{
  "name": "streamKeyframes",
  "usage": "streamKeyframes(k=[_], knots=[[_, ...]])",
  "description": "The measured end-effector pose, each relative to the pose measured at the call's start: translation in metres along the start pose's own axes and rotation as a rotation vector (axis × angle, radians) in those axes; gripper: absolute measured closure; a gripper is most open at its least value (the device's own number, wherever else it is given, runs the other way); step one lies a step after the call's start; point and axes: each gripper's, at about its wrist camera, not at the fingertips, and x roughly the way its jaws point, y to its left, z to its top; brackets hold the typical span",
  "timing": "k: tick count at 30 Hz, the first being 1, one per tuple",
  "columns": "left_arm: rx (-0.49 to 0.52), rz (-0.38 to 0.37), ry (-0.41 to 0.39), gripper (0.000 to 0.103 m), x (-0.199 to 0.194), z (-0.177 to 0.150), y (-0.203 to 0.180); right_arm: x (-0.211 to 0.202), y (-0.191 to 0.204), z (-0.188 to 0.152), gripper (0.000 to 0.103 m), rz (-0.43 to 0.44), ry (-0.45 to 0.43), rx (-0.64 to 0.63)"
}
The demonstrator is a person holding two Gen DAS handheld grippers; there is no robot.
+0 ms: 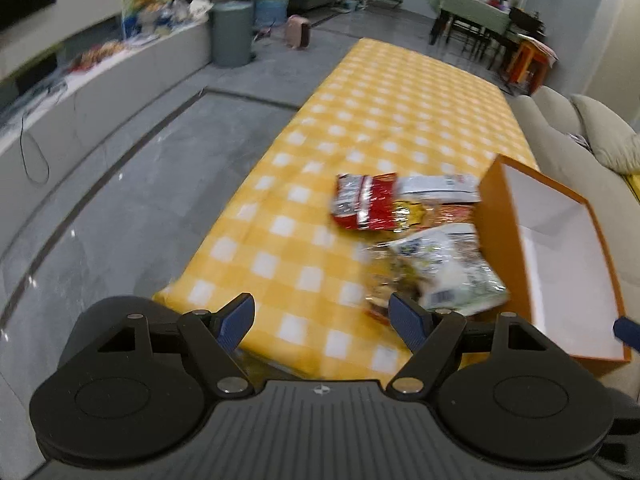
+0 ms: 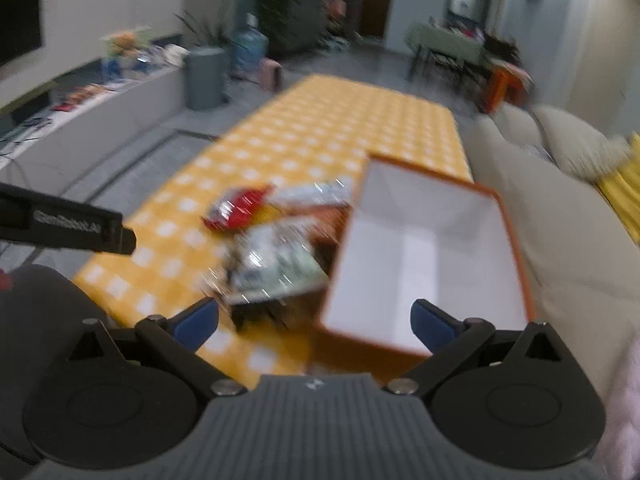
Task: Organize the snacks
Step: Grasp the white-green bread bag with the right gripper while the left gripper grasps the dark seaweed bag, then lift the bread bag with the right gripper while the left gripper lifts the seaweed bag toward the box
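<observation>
Several snack packets lie in a pile on the yellow checked tablecloth [image 1: 304, 184]: a red packet [image 1: 362, 200], a white packet [image 1: 438, 186] and a green-and-white bag [image 1: 448, 276]. An open orange box [image 1: 560, 256] with a white inside stands right of the pile. My left gripper [image 1: 322, 320] is open and empty above the table's near end, just short of the green-and-white bag. My right gripper [image 2: 316, 322] is open and empty over the near corner of the orange box [image 2: 424, 256]. The blurred right wrist view shows the red packet [image 2: 236, 210] and the green-and-white bag [image 2: 276, 268].
A beige sofa [image 1: 576, 152] with cushions runs along the table's right side. A grey floor [image 1: 140, 184] lies to the left, with a low white cabinet [image 1: 100, 76] and a grey bin [image 1: 232, 34] beyond. A dining table and chairs [image 1: 476, 20] stand far back.
</observation>
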Motion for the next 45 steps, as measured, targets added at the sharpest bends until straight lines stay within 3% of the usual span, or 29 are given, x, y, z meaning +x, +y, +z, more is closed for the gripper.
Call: streamKeyframes(k=[2, 5, 6, 11, 14, 16, 20, 24, 28, 33, 37, 42, 45], knots=[[-0.008, -0.034, 0.025, 0.013, 0.013, -0.001, 0.012, 0.009, 0.01, 0.008, 0.007, 0.047, -0.021, -0.052], [-0.082, -0.089, 0.095, 0.014, 0.033, -0.004, 0.029, 0.034, 0.028, 0.021, 0.019, 0.092, 0.01, -0.114], [-0.098, -0.109, 0.11, 0.017, 0.038, -0.004, 0.034, 0.045, 0.036, 0.027, 0.019, 0.081, 0.021, -0.129], [-0.095, -0.124, 0.116, 0.016, 0.042, -0.009, 0.045, 0.101, 0.057, 0.05, 0.02, -0.018, 0.104, -0.181], [-0.107, -0.157, 0.115, 0.016, 0.041, -0.009, 0.05, 0.136, 0.065, 0.057, 0.02, -0.096, 0.195, -0.214], [-0.105, -0.174, 0.122, 0.016, 0.043, -0.009, 0.051, 0.158, 0.067, 0.057, 0.017, -0.105, 0.283, -0.235], [-0.11, -0.203, 0.127, 0.016, 0.045, -0.009, 0.051, 0.187, 0.062, 0.055, 0.028, -0.115, 0.38, -0.188], [-0.089, -0.187, 0.111, 0.016, 0.047, -0.008, 0.048, 0.187, 0.058, 0.059, 0.044, -0.112, 0.365, -0.16], [-0.064, -0.211, 0.122, 0.016, 0.052, -0.01, 0.046, 0.176, 0.05, 0.062, 0.047, -0.061, 0.34, -0.088], [-0.04, -0.319, 0.156, 0.018, 0.057, -0.012, 0.044, 0.151, 0.038, 0.067, 0.048, 0.024, 0.253, 0.032], [-0.008, -0.395, 0.164, 0.021, 0.06, -0.013, 0.03, 0.129, 0.025, 0.071, 0.048, 0.07, 0.193, 0.053], [0.129, -0.461, 0.196, 0.041, 0.067, -0.007, -0.004, 0.093, -0.012, 0.079, 0.048, 0.121, 0.1, 0.125], [0.176, -0.458, 0.176, 0.049, 0.074, -0.005, -0.021, 0.076, -0.038, 0.078, 0.048, 0.125, 0.059, 0.193]])
